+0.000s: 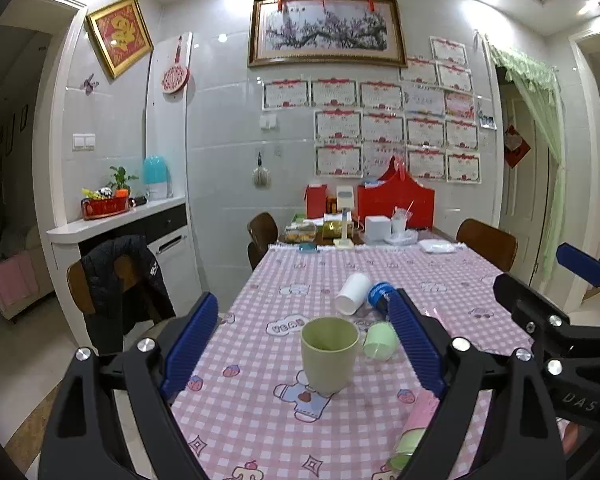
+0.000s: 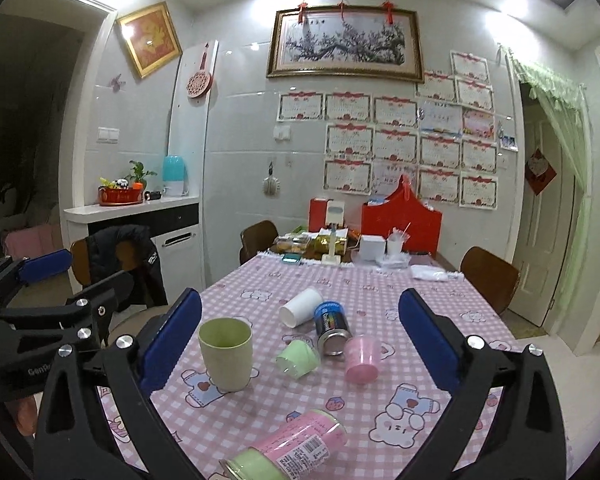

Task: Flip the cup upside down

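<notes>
A pale green cup [image 1: 329, 354] stands upright, mouth up, on the pink checked tablecloth [image 1: 260, 412]. It also shows in the right wrist view [image 2: 226, 354]. My left gripper [image 1: 300, 330] is open, its blue pads either side of the cup, above and short of it. My right gripper [image 2: 300, 328] is open and empty, to the right of the cup; it shows at the right edge of the left wrist view [image 1: 540, 284].
Lying on the cloth: a white paper cup [image 2: 300, 306], a blue can [image 2: 330, 328], a small mint cup [image 2: 298, 358], a small pink cup [image 2: 362, 358], a pink-and-green can [image 2: 288, 448]. Boxes and clutter stand at the far end [image 2: 400, 224]. Chairs surround the table.
</notes>
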{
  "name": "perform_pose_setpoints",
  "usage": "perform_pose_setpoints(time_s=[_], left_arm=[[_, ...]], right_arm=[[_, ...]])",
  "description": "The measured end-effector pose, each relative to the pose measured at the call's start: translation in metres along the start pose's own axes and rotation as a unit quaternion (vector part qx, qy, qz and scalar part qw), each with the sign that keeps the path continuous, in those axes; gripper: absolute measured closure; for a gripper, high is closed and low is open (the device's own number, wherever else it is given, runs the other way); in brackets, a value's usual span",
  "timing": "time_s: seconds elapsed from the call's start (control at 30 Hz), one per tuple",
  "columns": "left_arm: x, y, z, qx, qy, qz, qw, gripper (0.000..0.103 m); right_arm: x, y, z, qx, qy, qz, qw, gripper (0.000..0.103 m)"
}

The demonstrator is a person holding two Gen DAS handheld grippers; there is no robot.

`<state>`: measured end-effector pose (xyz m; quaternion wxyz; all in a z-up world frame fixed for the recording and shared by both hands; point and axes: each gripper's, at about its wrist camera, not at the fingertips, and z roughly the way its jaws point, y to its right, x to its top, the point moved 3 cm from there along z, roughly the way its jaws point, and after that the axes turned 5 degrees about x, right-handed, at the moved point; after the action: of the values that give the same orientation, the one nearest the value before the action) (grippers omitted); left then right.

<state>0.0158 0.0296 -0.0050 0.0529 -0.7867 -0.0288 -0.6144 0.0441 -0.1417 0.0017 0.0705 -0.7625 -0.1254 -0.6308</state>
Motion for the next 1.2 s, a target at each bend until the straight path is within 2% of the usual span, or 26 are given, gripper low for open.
perform_pose_setpoints(time_s=[0.5, 1.2], left_arm=[[0.003, 0.005, -0.011, 0.003, 0.035, -0.002, 0.9994, 0.017], [0.002, 0.004, -0.008, 0.005, 0.04, -0.001, 0.9992, 0.017]], right_arm=[[0.0, 0.001, -0.012, -0.012, 0.022, -0.002, 1.0, 0.008], [0.0, 0.003, -0.012, -0.01, 0.02, 0.001, 1.0, 0.008]])
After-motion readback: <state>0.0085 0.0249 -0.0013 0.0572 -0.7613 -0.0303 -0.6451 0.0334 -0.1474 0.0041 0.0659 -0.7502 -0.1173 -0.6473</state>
